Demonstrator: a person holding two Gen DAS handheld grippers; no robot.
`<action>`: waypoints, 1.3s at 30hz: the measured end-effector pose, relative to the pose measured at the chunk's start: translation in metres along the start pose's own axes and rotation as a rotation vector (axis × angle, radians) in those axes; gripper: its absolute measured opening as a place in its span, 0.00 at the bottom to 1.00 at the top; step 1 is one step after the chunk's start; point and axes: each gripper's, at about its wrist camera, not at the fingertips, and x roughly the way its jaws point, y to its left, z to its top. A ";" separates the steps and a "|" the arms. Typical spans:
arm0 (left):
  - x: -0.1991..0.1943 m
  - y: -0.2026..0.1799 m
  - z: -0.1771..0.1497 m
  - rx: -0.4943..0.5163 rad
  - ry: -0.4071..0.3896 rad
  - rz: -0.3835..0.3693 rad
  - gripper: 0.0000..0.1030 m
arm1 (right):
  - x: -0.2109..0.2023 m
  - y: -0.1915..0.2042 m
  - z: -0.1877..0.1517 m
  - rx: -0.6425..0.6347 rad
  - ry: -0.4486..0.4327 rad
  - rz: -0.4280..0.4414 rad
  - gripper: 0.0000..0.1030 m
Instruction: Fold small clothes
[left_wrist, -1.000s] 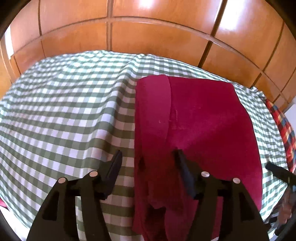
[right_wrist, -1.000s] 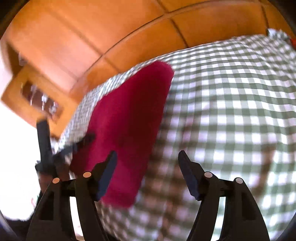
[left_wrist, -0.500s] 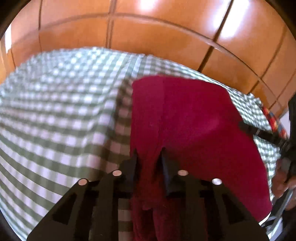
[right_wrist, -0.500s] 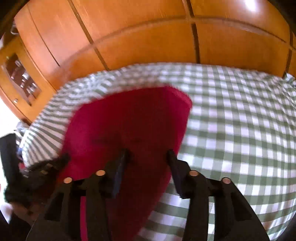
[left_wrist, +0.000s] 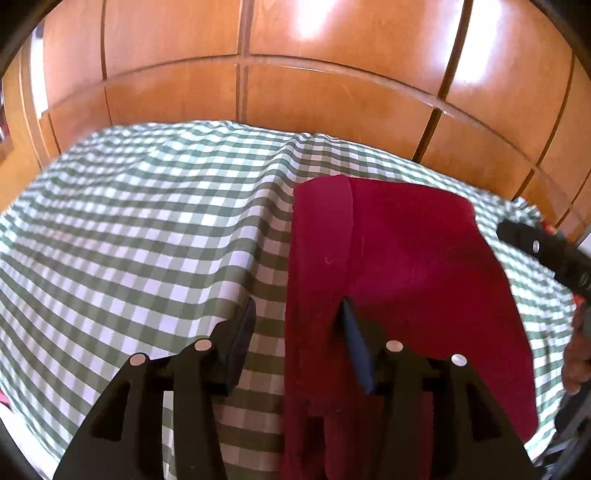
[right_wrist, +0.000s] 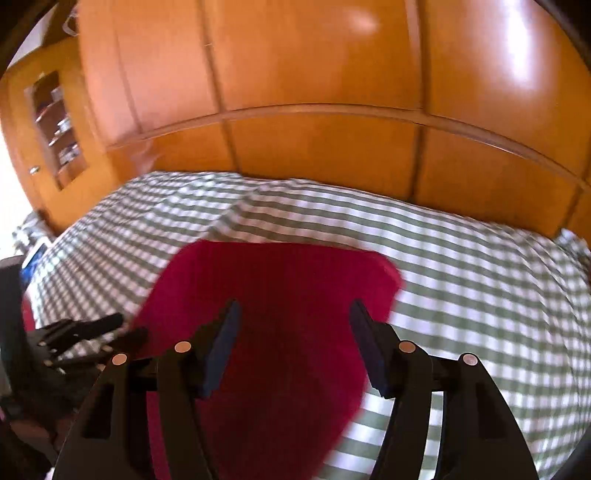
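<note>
Red garment (left_wrist: 406, 266) lying flat on the green-checked surface (left_wrist: 147, 240), near edge cut off by the frame. Left hand-held gripper (left_wrist: 297, 314) opening astride its left edge; right hand-held gripper (right_wrist: 293, 314) opening above it, unloaded, view blurred. Wooden panelled cabinets (left_wrist: 314, 107) behind.

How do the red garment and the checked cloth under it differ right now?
The red garment is plain and dark red; the checked cloth is green and white. The garment is far smaller and lies folded on top; the cloth spreads wide beneath it. Both lie fairly flat.
</note>
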 end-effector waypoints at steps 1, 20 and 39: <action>0.001 -0.001 0.001 0.001 0.002 0.000 0.46 | 0.007 0.007 0.004 -0.015 0.014 0.020 0.59; 0.006 -0.004 -0.002 0.048 -0.007 0.016 0.46 | 0.104 0.038 0.009 -0.068 0.237 0.012 0.62; 0.003 0.003 -0.007 -0.010 -0.005 -0.001 0.53 | 0.028 -0.036 -0.010 0.247 0.098 0.137 0.80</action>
